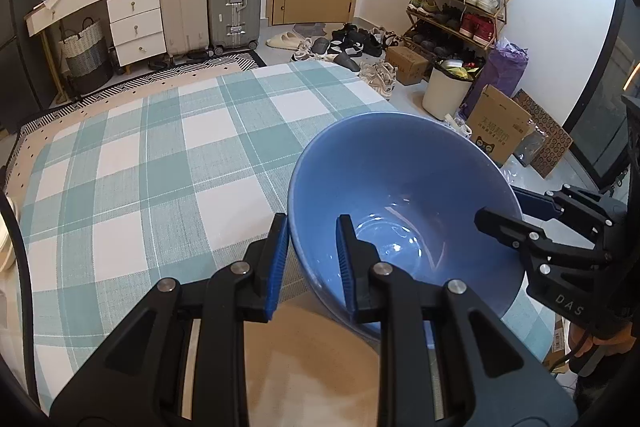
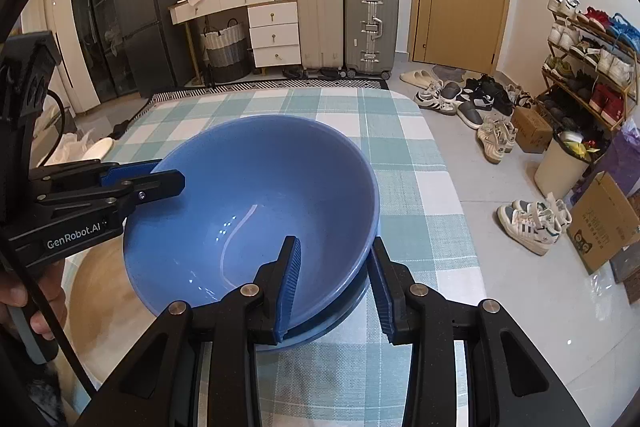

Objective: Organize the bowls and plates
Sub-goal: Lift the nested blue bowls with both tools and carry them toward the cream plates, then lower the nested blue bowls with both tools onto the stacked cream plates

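A big blue bowl (image 1: pixel 404 195) sits tilted on the checked tablecloth; in the right wrist view the blue bowl (image 2: pixel 256 211) rests in a second blue bowl (image 2: pixel 320 323), of which only the rim shows. My left gripper (image 1: pixel 312 259) straddles its near-left rim, one finger inside, one outside, with a gap around the wall. My right gripper (image 2: pixel 336 279) straddles the opposite rim the same way, also with a gap. Each gripper shows in the other's view: right gripper (image 1: pixel 504 219), left gripper (image 2: pixel 160 179).
The table with green-white checked cloth (image 1: pixel 168 163) stretches away to the left. A beige mat (image 1: pixel 304 355) lies under my left gripper. Beyond the table are suitcases (image 2: pixel 348 23), a white drawer unit (image 2: pixel 276 35), shoes and a shoe rack (image 2: pixel 592 67), a white bin (image 1: pixel 448 91).
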Demonstrator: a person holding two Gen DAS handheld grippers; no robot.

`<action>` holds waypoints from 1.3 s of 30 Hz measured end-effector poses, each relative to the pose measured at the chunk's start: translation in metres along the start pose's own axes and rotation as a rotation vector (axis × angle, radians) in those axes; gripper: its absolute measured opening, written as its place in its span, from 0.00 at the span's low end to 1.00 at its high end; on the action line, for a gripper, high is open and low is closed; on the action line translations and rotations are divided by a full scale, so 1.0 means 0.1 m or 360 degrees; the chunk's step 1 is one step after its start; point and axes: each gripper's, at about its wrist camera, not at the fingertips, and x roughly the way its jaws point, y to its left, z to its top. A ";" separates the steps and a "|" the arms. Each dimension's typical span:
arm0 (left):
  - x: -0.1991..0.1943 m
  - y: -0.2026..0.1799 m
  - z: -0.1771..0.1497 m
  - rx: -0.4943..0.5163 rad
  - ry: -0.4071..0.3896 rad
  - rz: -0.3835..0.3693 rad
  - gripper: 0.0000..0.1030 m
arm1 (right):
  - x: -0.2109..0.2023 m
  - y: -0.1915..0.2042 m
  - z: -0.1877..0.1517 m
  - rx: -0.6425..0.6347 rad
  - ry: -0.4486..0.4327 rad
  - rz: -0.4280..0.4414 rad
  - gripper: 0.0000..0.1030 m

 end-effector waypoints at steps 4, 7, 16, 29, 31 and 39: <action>0.07 0.00 -0.03 0.0014 0.0016 0.0010 0.19 | 0.04 0.02 -0.04 -0.0012 0.0005 -0.0027 0.35; 0.12 -0.02 -0.05 0.0034 0.0020 0.0031 0.19 | 0.05 0.02 -0.05 -0.0029 0.0000 -0.0050 0.35; 0.26 -0.03 -0.11 0.0048 0.0049 0.0024 0.19 | 0.09 -0.03 -0.07 -0.0018 0.0006 -0.0070 0.35; 0.33 0.04 -0.18 0.0015 0.0086 -0.0004 0.19 | 0.20 -0.07 -0.08 -0.0015 0.0027 -0.0071 0.35; 0.34 0.06 -0.20 0.0003 0.0098 -0.0007 0.22 | 0.20 -0.09 -0.08 -0.0010 0.0031 -0.0055 0.35; 0.33 0.14 -0.17 -0.0050 0.0098 -0.0043 0.72 | 0.15 -0.19 -0.03 0.0068 -0.0021 0.0092 0.62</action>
